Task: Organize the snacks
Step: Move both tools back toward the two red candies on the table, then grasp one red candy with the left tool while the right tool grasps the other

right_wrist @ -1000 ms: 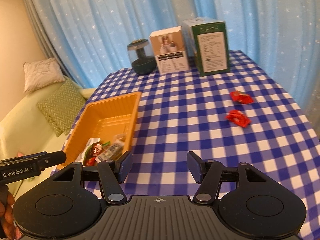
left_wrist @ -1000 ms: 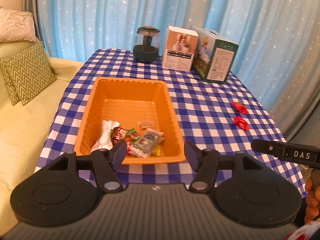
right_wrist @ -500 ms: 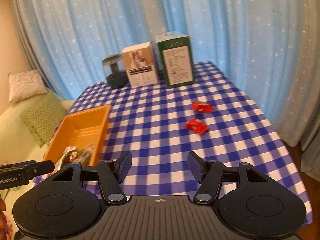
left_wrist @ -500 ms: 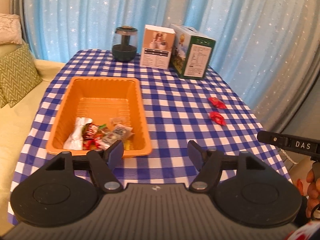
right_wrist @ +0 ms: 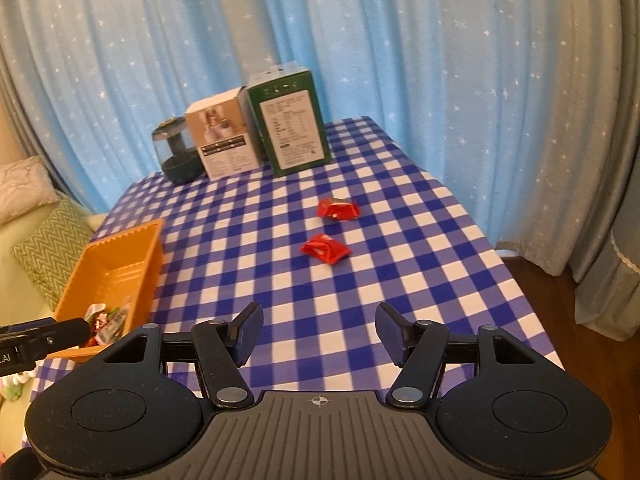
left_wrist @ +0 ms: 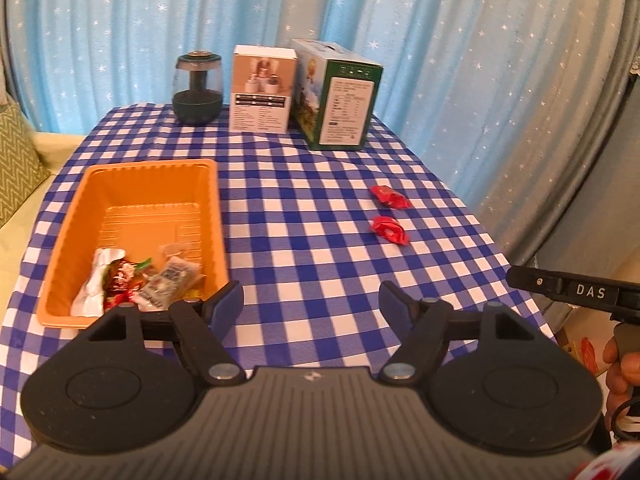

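Ahead and left of the left gripper (left_wrist: 311, 304): orange tray (left_wrist: 82, 208) on the checked desk (left_wrist: 288, 208), snack packets (left_wrist: 160, 280) heaped in its near end, just beyond the left fingertip. Jaws opening, nothing between them. Ahead and right: two red snacks (left_wrist: 389, 230) loose on the cloth, well apart from the tray. Far edge: dark jar (left_wrist: 197, 88), white box (left_wrist: 262, 90), green box (left_wrist: 340, 100) in a row. Right gripper (right_wrist: 319, 330) released, empty, hovering over the near edge; nearer red snack (right_wrist: 325, 249) straight ahead, second one (right_wrist: 338, 209) just beyond it.
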